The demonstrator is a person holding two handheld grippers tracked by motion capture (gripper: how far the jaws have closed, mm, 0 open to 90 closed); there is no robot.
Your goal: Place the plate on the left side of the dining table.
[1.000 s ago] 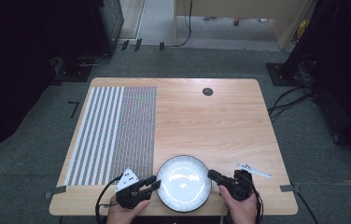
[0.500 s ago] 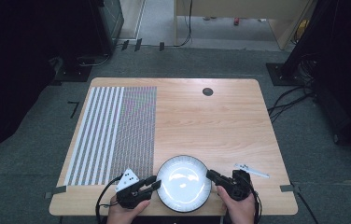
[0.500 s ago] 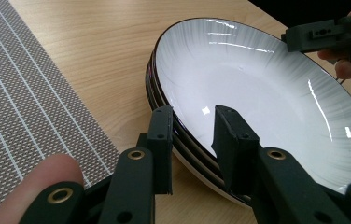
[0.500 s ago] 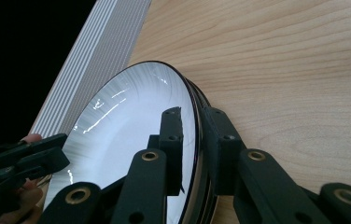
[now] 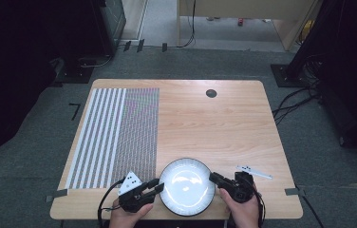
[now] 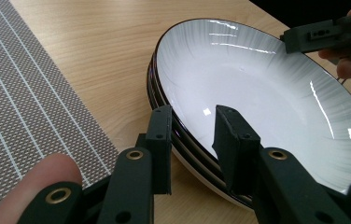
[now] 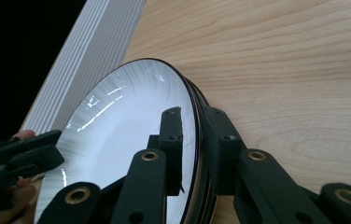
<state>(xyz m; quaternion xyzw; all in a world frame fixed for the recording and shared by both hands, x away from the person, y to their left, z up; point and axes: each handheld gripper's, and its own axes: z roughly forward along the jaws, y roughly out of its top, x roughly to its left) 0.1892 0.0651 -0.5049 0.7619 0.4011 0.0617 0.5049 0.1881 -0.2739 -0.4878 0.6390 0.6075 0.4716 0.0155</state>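
Observation:
A stack of white plates with dark rims [image 5: 187,161] sits near the table's front edge. My left gripper [image 5: 156,186] is at the stack's left rim. In the left gripper view, the left gripper [image 6: 193,112] has one jaw on the inner face of the top plate [image 6: 257,84] and the other against the stack's outer edge. My right gripper [image 5: 213,177] is at the right rim. In the right gripper view, the right gripper [image 7: 193,112] clamps the rim of the stack [image 7: 117,116] the same way. Each gripper view also shows the opposite gripper across the plate.
A striped grey and white placemat [image 5: 115,135] covers the table's left part. A small black round cap [image 5: 211,93] sits in the wooden table top [image 5: 224,128] near its far edge. Dark carpet and cables surround the table.

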